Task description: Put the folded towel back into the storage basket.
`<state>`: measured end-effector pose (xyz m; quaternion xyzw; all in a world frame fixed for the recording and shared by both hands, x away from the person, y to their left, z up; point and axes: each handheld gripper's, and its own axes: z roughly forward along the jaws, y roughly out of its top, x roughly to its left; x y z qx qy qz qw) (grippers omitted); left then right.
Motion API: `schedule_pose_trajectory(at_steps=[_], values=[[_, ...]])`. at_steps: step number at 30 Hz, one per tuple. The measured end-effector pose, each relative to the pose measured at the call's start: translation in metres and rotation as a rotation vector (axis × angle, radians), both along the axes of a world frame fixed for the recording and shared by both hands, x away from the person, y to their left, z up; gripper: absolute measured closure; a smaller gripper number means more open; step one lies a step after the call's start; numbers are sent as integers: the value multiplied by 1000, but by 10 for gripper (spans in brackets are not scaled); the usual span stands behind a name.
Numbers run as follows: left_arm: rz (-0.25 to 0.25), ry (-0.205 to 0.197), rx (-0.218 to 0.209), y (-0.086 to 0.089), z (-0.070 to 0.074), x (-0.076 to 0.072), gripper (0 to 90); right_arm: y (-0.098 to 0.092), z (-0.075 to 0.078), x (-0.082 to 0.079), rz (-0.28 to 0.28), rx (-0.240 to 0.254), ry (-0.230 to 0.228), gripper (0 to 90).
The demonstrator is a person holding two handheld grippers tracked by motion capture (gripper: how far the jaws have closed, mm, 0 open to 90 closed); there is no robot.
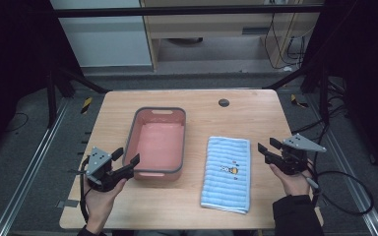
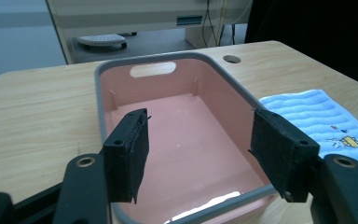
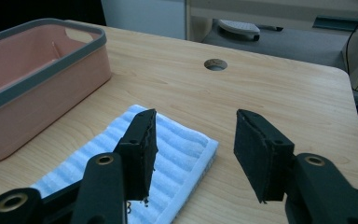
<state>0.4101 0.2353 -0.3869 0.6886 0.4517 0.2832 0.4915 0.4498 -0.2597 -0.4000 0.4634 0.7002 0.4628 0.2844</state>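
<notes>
From my seat I've got a pale wooden bench (image 1: 128,206) with a pink rectangular plastic bin with a grey rim (image 1: 159,142) left of centre; nothing in it that I can see; just right of it lies a folded light-blue ribbed towel with a small cartoon print (image 1: 227,173), flat on the wood. My left tool (image 1: 126,158) sits at the bin's near left corner, jaws wide apart, holding nothing; my right tool (image 1: 267,146) hangs just right of the towel's far end, jaws apart too, nothing between them.
</notes>
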Motion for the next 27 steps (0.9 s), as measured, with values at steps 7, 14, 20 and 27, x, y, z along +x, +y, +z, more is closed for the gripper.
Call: schedule_pose_trajectory(at_steps=[7,14,20,27], values=[[-50,1,7,-22,-1,1,370,3,4,3,5,1,-9,514],[-86,2,24,-38,-2,2,372,6,5,10,8,-8,-20,513],[-115,6,21,-52,-5,2,374,8,5,16,11,-11,-16,498],[-141,7,18,-65,-5,2,387,14,6,22,17,-28,-24,474]])
